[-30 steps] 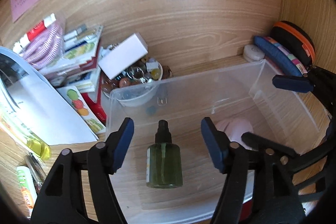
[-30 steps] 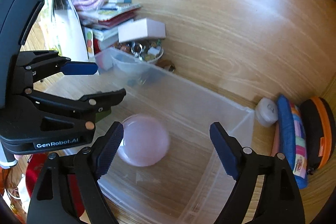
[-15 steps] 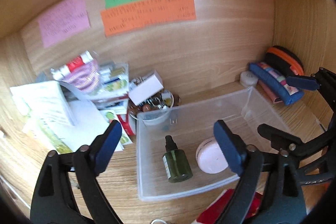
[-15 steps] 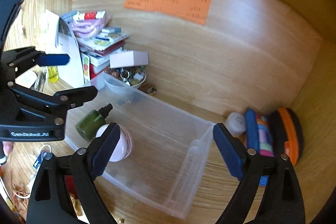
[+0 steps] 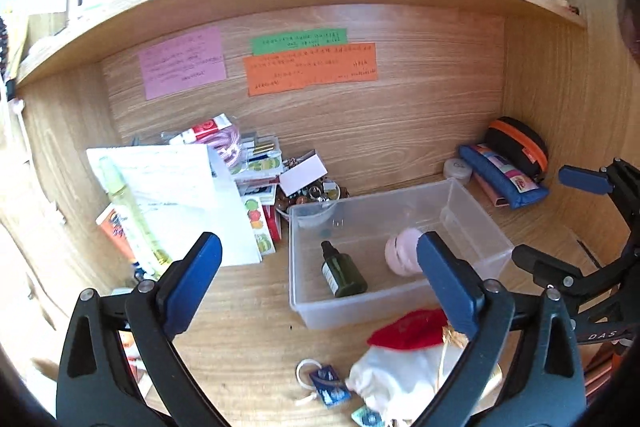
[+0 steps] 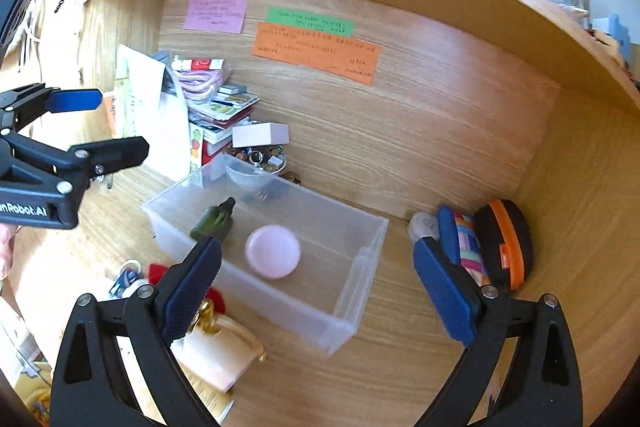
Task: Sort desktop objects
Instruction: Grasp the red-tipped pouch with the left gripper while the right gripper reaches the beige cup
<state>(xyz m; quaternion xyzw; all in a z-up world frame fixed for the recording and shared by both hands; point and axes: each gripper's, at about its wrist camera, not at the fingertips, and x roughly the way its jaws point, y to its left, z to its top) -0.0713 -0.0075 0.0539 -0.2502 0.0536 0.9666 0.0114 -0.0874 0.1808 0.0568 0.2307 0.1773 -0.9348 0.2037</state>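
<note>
A clear plastic bin [image 5: 472,211] [image 6: 360,267] stands on the wooden desk. Inside it a dark green spray bottle [image 5: 344,273] [image 6: 212,223] lies on its side, and a round pink jar [image 5: 400,257] [image 6: 273,257] rests beside it. My left gripper [image 5: 316,251] hangs back from the bin's near side, above the desk, its jaws opening with nothing between them. My right gripper [image 6: 318,253] is also held back and above the bin, jaws opening and empty. Each gripper shows in the other's view, the left gripper [image 6: 100,125] to the left and the right gripper [image 5: 556,219] to the right.
A red and white pouch [image 5: 404,331] and a small blue tag [image 5: 328,385] lie in front of the bin. Papers and books [image 5: 160,195], a white box [image 5: 303,173] and a bowl of trinkets [image 5: 316,195] crowd the left. A blue pencil case [image 5: 504,175] and a black-orange case [image 5: 516,147] sit at the right wall.
Both grippers drew back and up, away from the bin, and their jaws spread wider. The green bottle and pink jar stayed lying in the bin.
</note>
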